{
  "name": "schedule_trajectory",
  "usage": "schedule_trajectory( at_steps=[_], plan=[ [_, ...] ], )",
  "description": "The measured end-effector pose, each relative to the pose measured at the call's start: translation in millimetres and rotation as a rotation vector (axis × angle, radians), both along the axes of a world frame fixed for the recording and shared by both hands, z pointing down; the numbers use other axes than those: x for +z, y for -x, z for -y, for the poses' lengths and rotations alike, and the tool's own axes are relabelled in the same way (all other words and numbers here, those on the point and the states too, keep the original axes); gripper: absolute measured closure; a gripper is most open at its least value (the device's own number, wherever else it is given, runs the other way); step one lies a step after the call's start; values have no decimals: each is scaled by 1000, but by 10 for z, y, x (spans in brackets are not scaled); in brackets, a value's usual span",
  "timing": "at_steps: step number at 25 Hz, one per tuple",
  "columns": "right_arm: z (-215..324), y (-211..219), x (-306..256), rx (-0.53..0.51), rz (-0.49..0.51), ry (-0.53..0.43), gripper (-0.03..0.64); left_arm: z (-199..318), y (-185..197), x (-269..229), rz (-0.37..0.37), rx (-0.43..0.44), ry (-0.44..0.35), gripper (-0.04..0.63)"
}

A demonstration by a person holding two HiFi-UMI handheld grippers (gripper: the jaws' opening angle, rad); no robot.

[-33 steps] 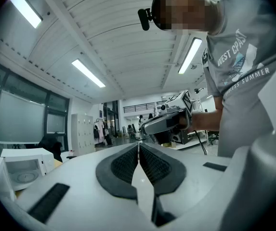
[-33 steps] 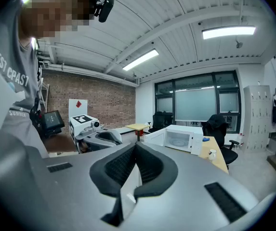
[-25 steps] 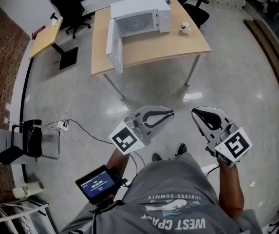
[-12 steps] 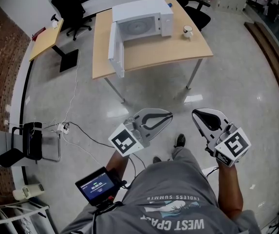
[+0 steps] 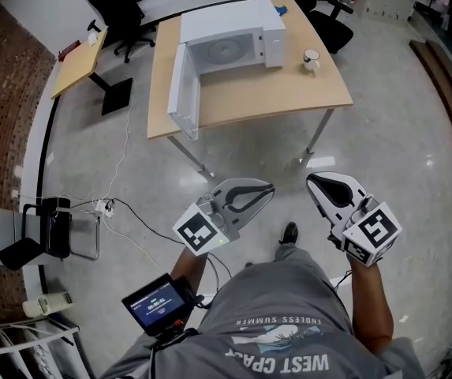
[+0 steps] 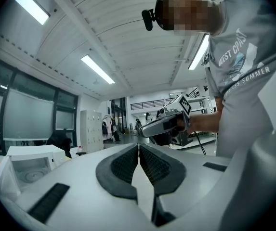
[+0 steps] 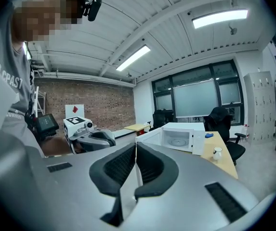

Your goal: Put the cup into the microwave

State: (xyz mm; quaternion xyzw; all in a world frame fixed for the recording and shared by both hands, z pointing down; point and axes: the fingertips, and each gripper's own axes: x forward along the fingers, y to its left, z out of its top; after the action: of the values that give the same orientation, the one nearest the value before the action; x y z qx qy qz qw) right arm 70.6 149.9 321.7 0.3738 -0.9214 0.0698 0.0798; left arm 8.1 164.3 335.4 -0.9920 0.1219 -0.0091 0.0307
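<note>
Surface (image 5: 249,105) sits closer in my head view than a second ago; microwave (image 5: 233,30) on it, door open. Left tool (image 5: 270,187) and right tool (image 5: 311,181) both closed, empty; cup (image 5: 311,58) stands on the surface right of the microwave.

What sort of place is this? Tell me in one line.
Probably an office or lab: a desk with a microwave, office chairs, and lockers by big windows.
</note>
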Motion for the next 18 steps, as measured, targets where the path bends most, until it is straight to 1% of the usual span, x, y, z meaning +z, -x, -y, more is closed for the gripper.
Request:
schedule_trajectory(
  at_steps=[5, 11, 14, 18],
  plan=[
    [509, -406, -31, -30, 0, 0, 598, 478, -370, -6, 3, -46, 23, 569],
    [1038, -848, -29, -69, 1, -6, 598, 924, -818, 30, 15, -80, 25, 568],
    [1247, -969, 5, -71, 12, 3, 598, 1079, -916, 78, 31, -87, 39, 569],
    [1541, -1025, 98, -73, 24, 25, 598, 1359, -922, 103, 35, -110, 66, 568]
  ],
)
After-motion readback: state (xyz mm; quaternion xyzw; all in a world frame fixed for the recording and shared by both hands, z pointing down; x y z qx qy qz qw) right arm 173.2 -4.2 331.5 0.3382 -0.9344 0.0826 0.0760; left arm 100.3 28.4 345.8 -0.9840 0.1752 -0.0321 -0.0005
